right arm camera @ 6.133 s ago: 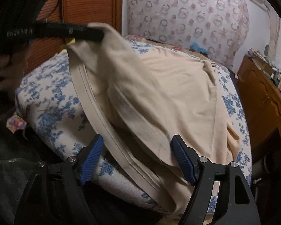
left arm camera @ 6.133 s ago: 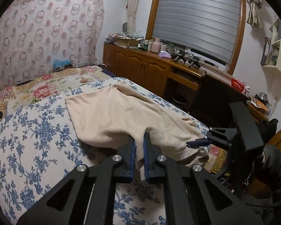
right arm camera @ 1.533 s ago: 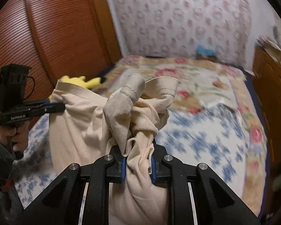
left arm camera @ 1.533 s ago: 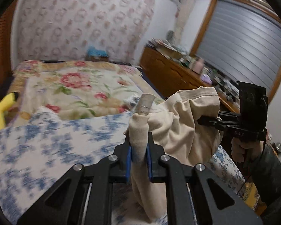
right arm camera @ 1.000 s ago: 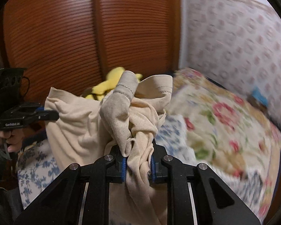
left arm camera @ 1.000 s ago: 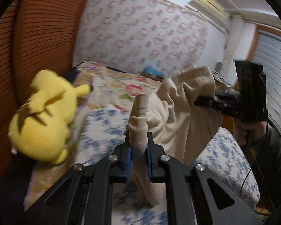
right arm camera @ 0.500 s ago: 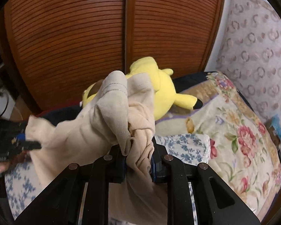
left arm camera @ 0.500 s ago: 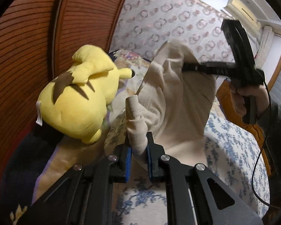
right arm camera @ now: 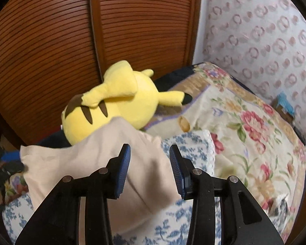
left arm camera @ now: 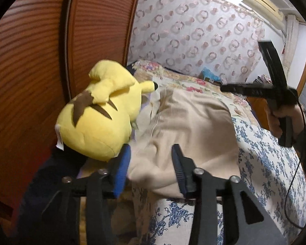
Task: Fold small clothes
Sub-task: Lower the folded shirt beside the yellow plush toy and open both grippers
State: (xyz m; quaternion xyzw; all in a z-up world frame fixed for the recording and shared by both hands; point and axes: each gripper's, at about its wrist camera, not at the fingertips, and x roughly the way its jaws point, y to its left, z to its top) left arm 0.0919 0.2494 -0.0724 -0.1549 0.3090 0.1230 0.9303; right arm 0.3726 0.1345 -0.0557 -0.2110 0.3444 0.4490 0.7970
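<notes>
The folded beige garment [left arm camera: 193,130] lies on the blue-flowered bedspread [left arm camera: 271,163], its far edge next to the yellow plush toy [left arm camera: 104,116]. My left gripper [left arm camera: 151,169] is open, its jaws apart over the garment's near edge and holding nothing. My right gripper [right arm camera: 150,168] is open too, just above the garment [right arm camera: 104,163] in the right wrist view. The right gripper [left arm camera: 234,87] also shows in the left wrist view, held in a hand above the bed at the right.
The yellow plush toy [right arm camera: 116,100] lies against the slatted wooden wardrobe doors [right arm camera: 71,40]. A flowered quilt [right arm camera: 244,126] covers the head of the bed. A patterned curtain [left arm camera: 197,32] hangs behind. A cable [left arm camera: 293,175] trails from the right hand.
Both grippers carried the garment toward the plush toy, laid it on the bed and opened. Half a second ago both were shut on the cloth.
</notes>
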